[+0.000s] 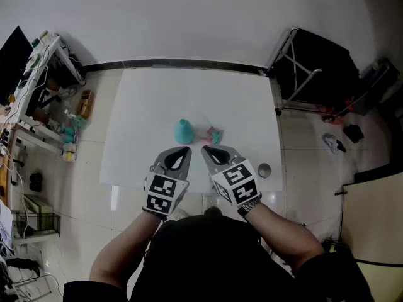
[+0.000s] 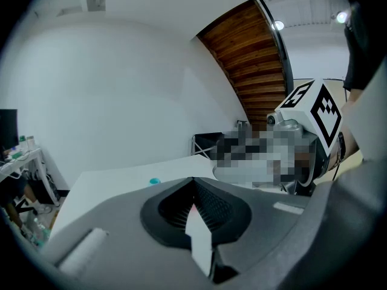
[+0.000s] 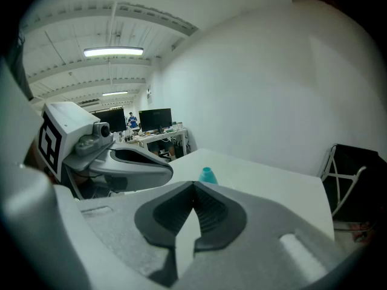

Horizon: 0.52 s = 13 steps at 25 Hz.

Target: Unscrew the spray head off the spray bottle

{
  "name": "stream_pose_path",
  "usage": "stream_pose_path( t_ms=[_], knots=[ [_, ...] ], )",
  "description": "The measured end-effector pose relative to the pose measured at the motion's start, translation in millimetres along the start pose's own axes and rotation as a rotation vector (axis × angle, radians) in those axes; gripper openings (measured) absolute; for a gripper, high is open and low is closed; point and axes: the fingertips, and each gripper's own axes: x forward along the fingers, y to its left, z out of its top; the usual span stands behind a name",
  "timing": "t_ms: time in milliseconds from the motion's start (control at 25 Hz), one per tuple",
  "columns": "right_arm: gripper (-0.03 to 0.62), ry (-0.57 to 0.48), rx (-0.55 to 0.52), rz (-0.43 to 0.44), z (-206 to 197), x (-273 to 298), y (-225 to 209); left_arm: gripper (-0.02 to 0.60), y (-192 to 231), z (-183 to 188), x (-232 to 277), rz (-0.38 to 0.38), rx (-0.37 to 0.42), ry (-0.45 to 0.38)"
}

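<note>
The unscrewing looks done: the spray bottle point(image 1: 183, 131) stands mid-frame on the tabletop point(image 1: 145, 106), with the spray head point(image 1: 215, 134) lying just right of it. Your left tongs point(image 1: 187, 150) and right tongs point(image 1: 205, 149) are clenched on nothing.

Ceiling tubes point(image 3: 113, 52) light my white table point(image 1: 189, 93) brightly and evenly, shadows on it faint. Around the table the views bend fisheye with black corners, and my left gripper point(image 2: 193, 180) looks soft.
</note>
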Motion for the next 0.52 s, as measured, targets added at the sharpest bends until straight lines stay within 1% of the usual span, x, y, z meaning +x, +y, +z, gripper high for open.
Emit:
stream_pose_path(
  t_ms=[520],
  knots=[
    [-0.009,0.002,0.001,0.0,-0.1,1.8,-2.2,0.014,0.4,-1.2,2.5,0.005,0.004,0.007]
  ],
)
